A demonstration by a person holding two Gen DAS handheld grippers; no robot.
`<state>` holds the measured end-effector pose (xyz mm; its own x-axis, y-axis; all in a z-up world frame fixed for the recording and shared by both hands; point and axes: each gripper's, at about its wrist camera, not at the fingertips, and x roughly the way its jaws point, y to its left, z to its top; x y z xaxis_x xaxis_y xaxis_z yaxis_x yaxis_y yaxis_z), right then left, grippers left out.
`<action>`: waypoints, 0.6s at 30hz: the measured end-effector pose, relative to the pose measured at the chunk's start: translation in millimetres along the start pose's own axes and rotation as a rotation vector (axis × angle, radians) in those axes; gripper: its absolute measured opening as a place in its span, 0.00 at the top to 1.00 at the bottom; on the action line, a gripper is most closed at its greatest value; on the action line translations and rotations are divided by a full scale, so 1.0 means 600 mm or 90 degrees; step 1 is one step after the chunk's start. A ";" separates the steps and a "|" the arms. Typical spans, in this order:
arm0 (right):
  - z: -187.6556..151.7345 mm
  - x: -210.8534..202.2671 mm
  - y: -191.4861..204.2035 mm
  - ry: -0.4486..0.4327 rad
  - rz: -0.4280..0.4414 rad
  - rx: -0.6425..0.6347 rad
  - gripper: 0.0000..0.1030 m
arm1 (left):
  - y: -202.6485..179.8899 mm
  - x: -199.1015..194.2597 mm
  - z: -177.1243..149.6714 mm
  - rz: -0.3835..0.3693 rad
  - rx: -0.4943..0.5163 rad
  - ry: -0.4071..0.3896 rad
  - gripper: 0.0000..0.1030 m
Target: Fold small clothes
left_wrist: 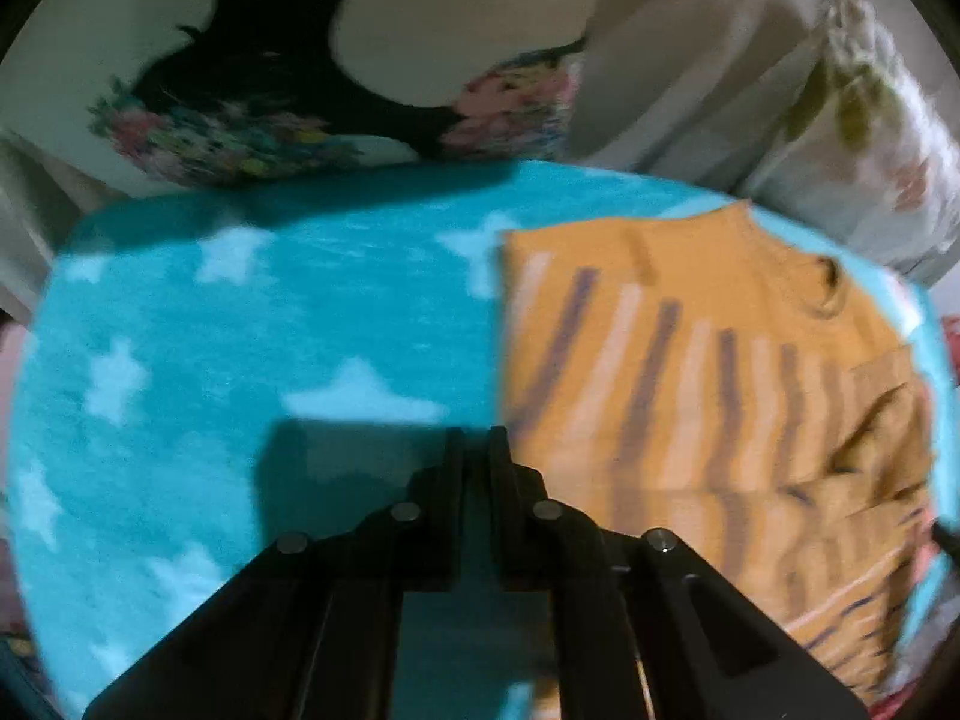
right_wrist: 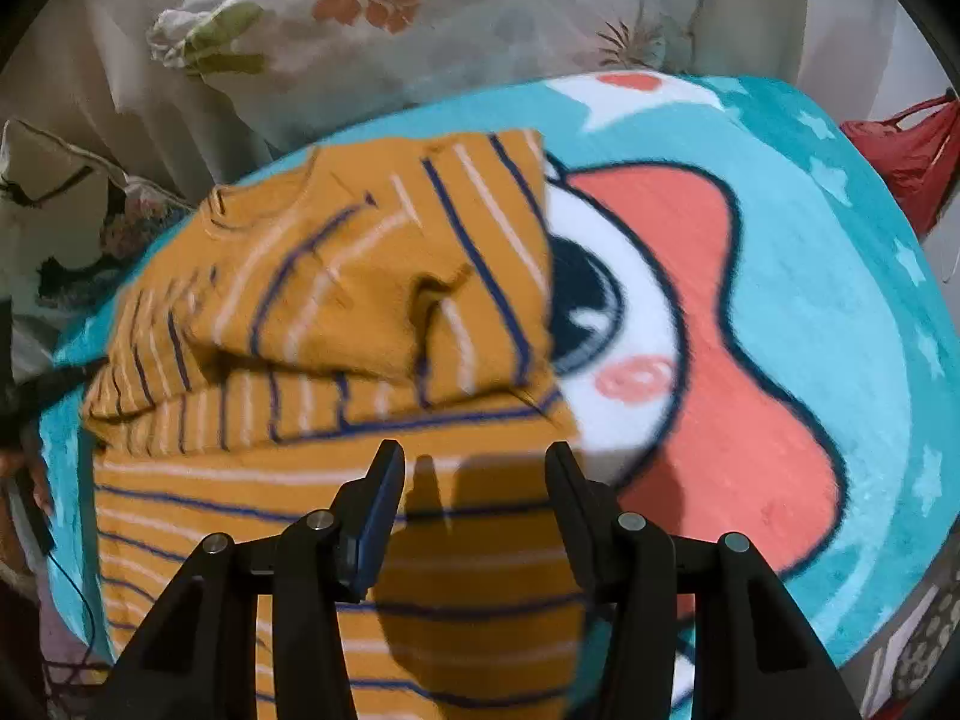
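A small mustard-orange shirt [left_wrist: 690, 372] with navy and white stripes lies on a turquoise star blanket [left_wrist: 270, 312]. In the left wrist view it is on the right, neck opening toward the far right. My left gripper [left_wrist: 477, 438] is shut with nothing in it, hanging over bare blanket just left of the shirt's edge. In the right wrist view the shirt [right_wrist: 360, 300] fills the left and middle, with part of it folded over in a rumpled ridge. My right gripper [right_wrist: 474, 453] hangs open above the shirt's lower part, gripping nothing.
The blanket [right_wrist: 840, 300] carries a large pink and white cartoon figure to the right of the shirt. A black and floral cushion [left_wrist: 270, 108] and a white leaf-print pillow [right_wrist: 420, 12] sit along the far edge. A red bag [right_wrist: 912, 150] hangs at the right.
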<state>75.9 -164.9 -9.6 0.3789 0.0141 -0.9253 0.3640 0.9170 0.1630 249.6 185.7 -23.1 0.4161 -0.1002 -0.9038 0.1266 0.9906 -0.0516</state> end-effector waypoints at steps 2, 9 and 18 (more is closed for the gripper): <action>0.016 0.003 0.014 -0.006 0.018 0.004 0.49 | 0.022 -0.010 -0.005 -0.021 -0.044 0.016 0.93; 0.041 0.061 0.007 0.070 0.255 0.205 0.43 | 0.016 -0.100 -0.048 -0.137 -0.103 -0.046 0.57; 0.045 0.143 -0.009 0.060 0.369 0.433 0.49 | -0.065 -0.132 -0.084 -0.210 -0.103 -0.043 0.56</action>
<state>129.5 -179.5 -80.7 0.5994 0.4608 -0.6545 0.5738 0.3228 0.7527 166.2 160.0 28.9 0.4359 -0.4175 -0.7973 0.1217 0.9051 -0.4074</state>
